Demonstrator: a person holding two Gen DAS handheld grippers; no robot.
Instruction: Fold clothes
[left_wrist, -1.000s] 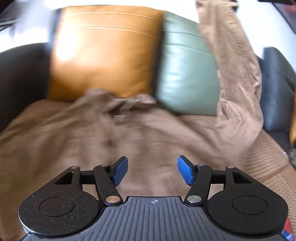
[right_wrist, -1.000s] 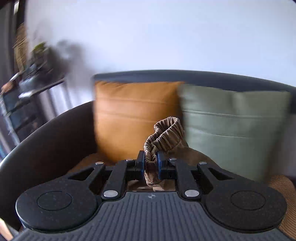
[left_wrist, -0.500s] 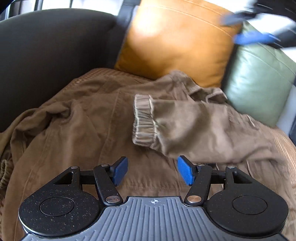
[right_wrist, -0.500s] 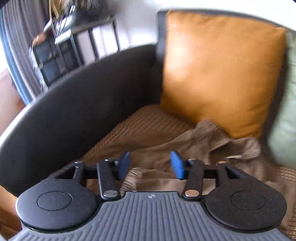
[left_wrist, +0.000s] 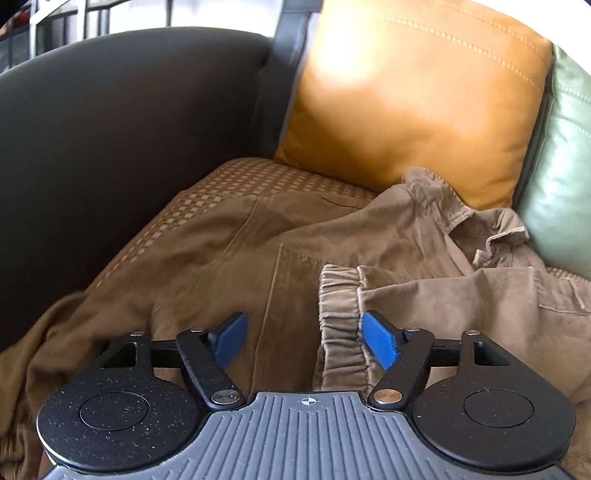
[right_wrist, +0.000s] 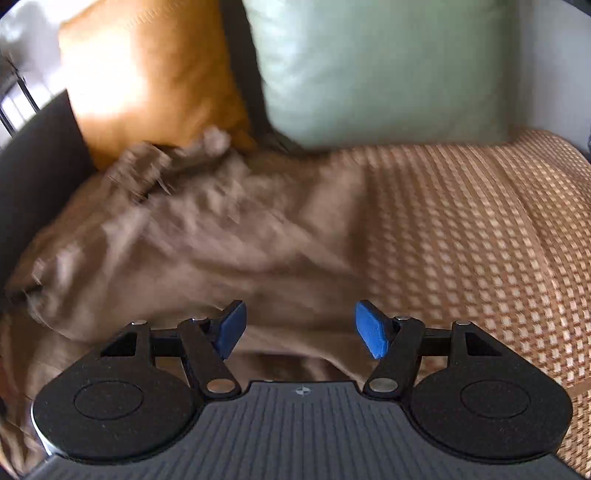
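Note:
A brown jacket (left_wrist: 258, 258) lies spread on the sofa seat, its collar (left_wrist: 461, 218) toward the cushions. One sleeve is folded across the body, its elastic cuff (left_wrist: 338, 325) lying just in front of my left gripper (left_wrist: 304, 341), which is open and empty right above the jacket. In the right wrist view the jacket (right_wrist: 207, 251) is blurred at the left. My right gripper (right_wrist: 299, 328) is open and empty over the jacket's right edge.
An orange cushion (left_wrist: 413, 92) and a pale green cushion (right_wrist: 380, 66) lean on the sofa back. A dark armrest (left_wrist: 110, 129) rises on the left. A woven checked seat cover (right_wrist: 480, 236) lies bare to the right of the jacket.
My right gripper let go of the sleeve cuff, which now lies across the jacket's body, and swung right. My left gripper moved lower and closer to the cuff.

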